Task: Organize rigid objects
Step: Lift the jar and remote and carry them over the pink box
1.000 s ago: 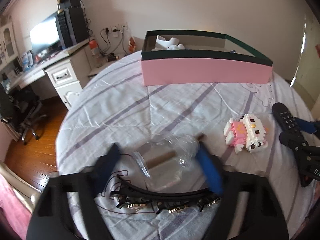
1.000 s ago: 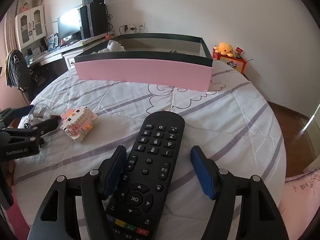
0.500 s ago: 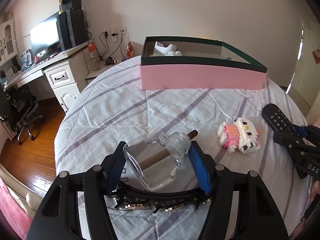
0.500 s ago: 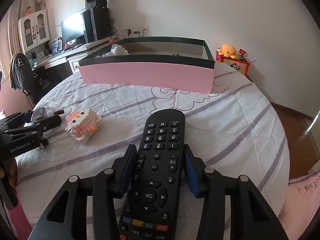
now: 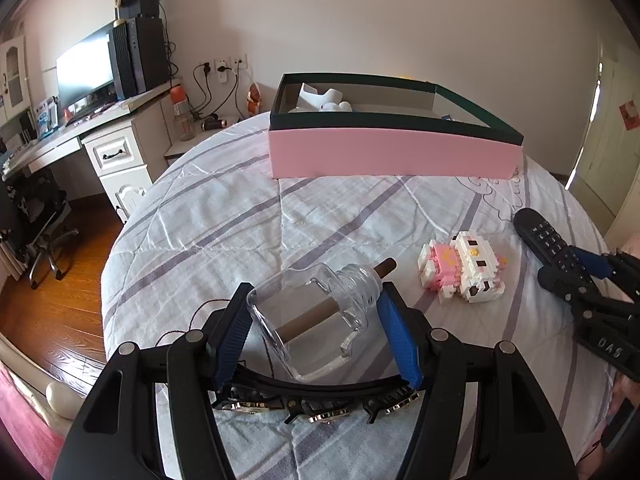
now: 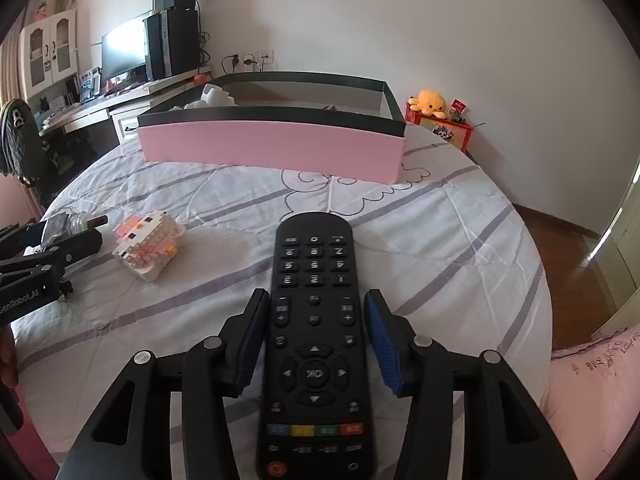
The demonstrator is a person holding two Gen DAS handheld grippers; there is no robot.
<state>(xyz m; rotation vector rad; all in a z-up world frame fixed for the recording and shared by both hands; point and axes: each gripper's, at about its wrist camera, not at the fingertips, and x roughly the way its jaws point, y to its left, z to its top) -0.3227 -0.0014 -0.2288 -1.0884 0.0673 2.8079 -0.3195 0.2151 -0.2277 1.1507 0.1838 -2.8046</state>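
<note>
My left gripper (image 5: 314, 298) is shut on a clear glass bottle (image 5: 316, 316) with a brown cork and a paper roll inside, held a little above the bed. My right gripper (image 6: 314, 304) is shut on a black remote control (image 6: 314, 320), lifted off the quilt. A pink and white brick figure (image 5: 462, 274) lies on the quilt between both grippers; it also shows in the right wrist view (image 6: 146, 246). The pink box with a dark green rim (image 5: 394, 152) stands at the far side of the bed, with white items inside.
A black hair band with gold ornaments (image 5: 316, 394) lies on the quilt under my left gripper. A desk with a monitor (image 5: 86, 70) stands left of the bed. A yellow plush octopus (image 6: 430, 101) sits on a red box by the wall.
Both grippers closed: the left on the glass bottle, the right on the remote. Both objects have been lifted a little off the quilt.
</note>
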